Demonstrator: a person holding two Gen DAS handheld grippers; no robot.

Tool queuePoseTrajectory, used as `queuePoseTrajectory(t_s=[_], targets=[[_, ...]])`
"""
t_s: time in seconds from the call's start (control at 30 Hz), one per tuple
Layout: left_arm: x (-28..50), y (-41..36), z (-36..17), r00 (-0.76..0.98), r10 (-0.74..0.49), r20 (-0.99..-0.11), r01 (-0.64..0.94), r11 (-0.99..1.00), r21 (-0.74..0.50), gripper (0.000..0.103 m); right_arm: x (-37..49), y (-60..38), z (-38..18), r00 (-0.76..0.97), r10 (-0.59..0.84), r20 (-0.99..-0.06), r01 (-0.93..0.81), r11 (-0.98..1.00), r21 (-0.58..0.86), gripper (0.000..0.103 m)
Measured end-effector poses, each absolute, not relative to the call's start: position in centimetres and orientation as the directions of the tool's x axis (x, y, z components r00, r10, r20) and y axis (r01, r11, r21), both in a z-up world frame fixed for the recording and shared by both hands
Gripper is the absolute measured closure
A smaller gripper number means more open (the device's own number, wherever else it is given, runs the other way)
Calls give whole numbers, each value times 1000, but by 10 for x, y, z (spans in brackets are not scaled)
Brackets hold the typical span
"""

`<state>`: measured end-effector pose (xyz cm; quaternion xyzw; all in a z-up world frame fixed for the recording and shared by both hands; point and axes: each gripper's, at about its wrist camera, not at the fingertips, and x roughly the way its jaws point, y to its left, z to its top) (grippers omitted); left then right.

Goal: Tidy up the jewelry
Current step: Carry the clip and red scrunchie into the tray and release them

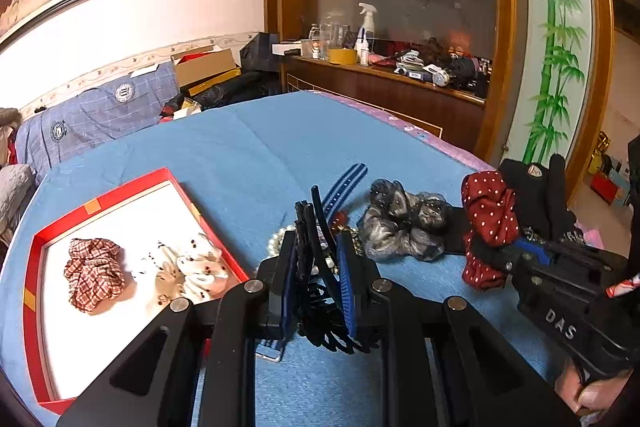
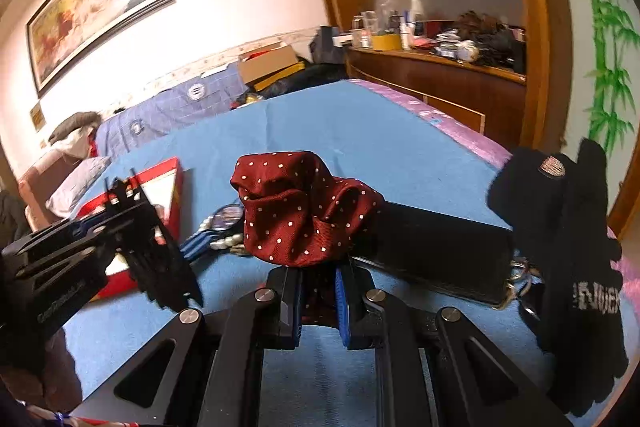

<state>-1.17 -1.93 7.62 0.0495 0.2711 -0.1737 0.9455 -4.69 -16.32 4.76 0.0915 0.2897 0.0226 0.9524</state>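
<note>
A: In the lower middle of the left view, the left claw (image 1: 316,291) holds a black toothed plastic hair clip (image 1: 320,267), right of the red shallow cardboard box (image 1: 36,239). It grips only one edge; the clip may twist out.

B: The right claw (image 2: 318,301) pinches a dark red white-dotted fabric scrunchie (image 2: 296,211) low in its view. The soft cloth could slip free.

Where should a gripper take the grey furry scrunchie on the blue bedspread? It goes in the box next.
Grip the grey scrunchie on one puffy fold of its ring, coming from above. It lies flat and loose on the bedspread, so the raised soft folds give the pads something to pinch; its edge sits low against the cloth.
</note>
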Motion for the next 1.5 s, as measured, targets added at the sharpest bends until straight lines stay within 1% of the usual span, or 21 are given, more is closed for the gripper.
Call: queuePoseTrajectory(t_s=[0.23,0.4,0.57,0.73,0.93,1.07,1.37,1.5], targets=[[-7,4,90,813,-283,-509,312,950,-29,85,-41,-134,75,839,170,-518,-84,979,185,89],[-1,42,102,836,-244,-491,244,968,-66,85,-25,-116,89,816,242,-525,-139,964,228,89],[7,79,107,850,-198,-488,176,980,-90,85,-11,-84,102,800,302,-518,-213,951,226,89],[15,112,105,849,-149,-506,109,988,-107,85,-1,-55,103,776,355,-522,-271,934,232,88],[17,132,105,849,-115,-516,75,992,-98,85,12,-26,97,741,401,-539,-317,916,245,88],[24,139,100,831,-100,-547,50,993,-106,85,23,-10,90,712,427,-557,-334,904,266,88],[47,156,72,756,-58,-653,-24,993,-115,85,42,19,67,637,464,-616,-364,885,290,88],[52,157,66,744,-32,-668,-51,993,-104,85,59,27,50,603,454,-656,-351,890,293,87]])
